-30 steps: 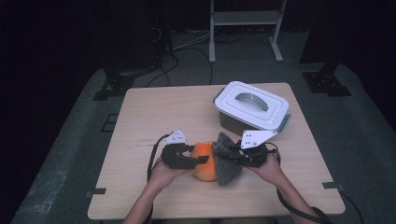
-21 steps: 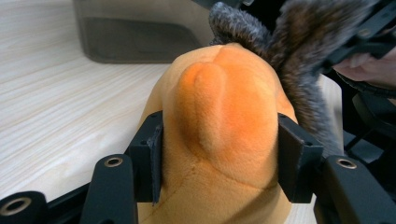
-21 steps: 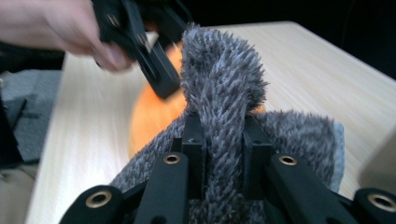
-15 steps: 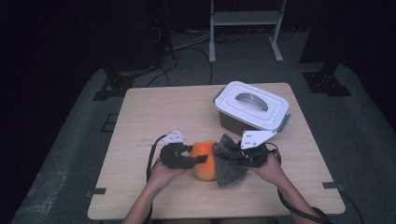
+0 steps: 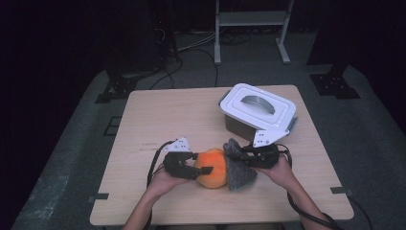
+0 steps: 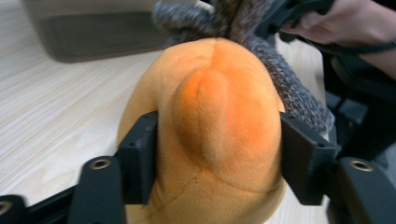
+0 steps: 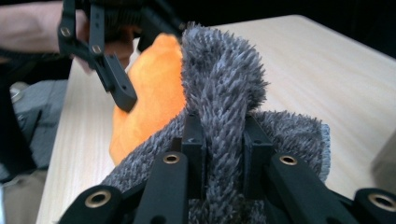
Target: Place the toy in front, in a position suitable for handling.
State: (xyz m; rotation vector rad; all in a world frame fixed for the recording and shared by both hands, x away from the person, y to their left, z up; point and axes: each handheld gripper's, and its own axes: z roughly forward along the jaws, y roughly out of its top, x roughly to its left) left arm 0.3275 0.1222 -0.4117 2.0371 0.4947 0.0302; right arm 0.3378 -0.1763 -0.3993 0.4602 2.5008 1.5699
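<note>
My left gripper (image 6: pixel 217 163) squeezes the orange plush toy (image 5: pixel 213 167) at the table's (image 5: pixel 158 115) near middle; my right gripper (image 7: pixel 224 140) pinches a fold of the grey fuzzy cloth (image 5: pixel 238 165) touching it. Looks like mid-wrap or unwrap. Next move, I judge: hold the toy steady and pull the cloth evenly.

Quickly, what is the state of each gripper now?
Left gripper: closed on the orange plush toy.
Right gripper: closed on the grey fuzzy cloth.

Plush toy (image 5: pixel 213 167) left of, touching cloth (image 5: pixel 238 172); box (image 5: pixel 257 111) behind.
</note>
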